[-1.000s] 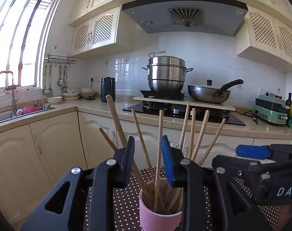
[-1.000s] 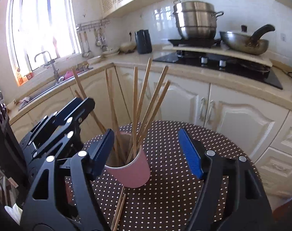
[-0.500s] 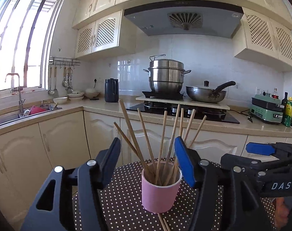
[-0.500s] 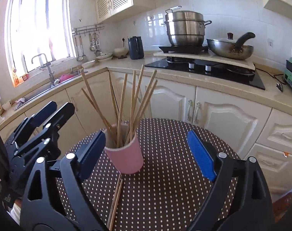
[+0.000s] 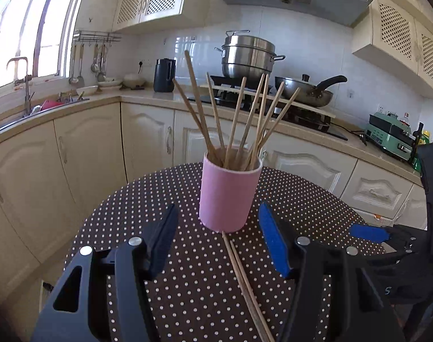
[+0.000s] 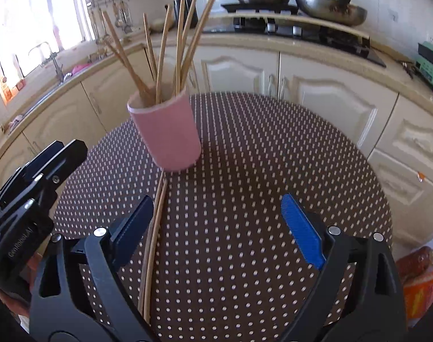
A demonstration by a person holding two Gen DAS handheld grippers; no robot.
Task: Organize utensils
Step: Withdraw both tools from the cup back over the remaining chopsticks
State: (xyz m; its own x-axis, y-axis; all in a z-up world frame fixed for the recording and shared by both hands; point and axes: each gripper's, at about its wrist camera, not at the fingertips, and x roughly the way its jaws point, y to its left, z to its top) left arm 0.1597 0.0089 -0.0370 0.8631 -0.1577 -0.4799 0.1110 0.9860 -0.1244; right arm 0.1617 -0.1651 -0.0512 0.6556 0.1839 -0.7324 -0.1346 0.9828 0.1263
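Both grippers' fingers gape wide, empty; right gripper [image 6: 216, 228] should straddle the loose chopsticks [image 6: 155, 228], lower frame, squarely.

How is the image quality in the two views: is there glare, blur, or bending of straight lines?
Left wrist view: the window at left is overexposed, the cabinets bow from fisheye, and the pink cup is sharp. Right wrist view: the window glares too, the counter edge curves strongly, and the cup and chopsticks look slightly blurred.
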